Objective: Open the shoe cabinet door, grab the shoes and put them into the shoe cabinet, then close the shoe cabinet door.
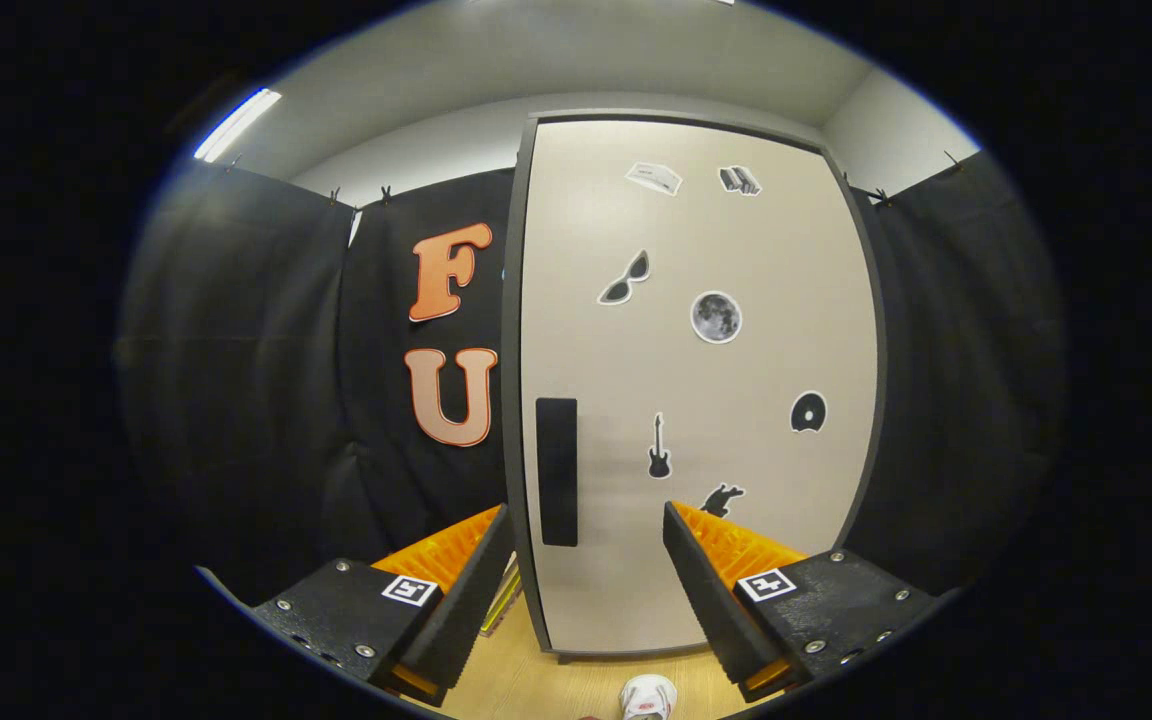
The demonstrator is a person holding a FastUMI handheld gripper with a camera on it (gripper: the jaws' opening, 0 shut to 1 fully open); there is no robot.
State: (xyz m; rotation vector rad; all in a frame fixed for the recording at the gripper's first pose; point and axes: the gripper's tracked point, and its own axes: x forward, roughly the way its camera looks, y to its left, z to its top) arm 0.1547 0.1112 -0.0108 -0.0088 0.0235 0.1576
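A tall beige shoe cabinet stands straight ahead, its door shut and dotted with small stickers. A dark vertical handle sits near the door's left edge, just beyond and between my fingers. My gripper is open, its fingers spread wide with nothing between them. A white shoe lies on the wooden floor below the fingers, in front of the cabinet's base; only its toe end shows.
Black cloth walls hang on both sides of the cabinet. The floor is light wood. Something yellowish leans at the cabinet's lower left, behind my left finger. A ceiling light glows at the upper left.
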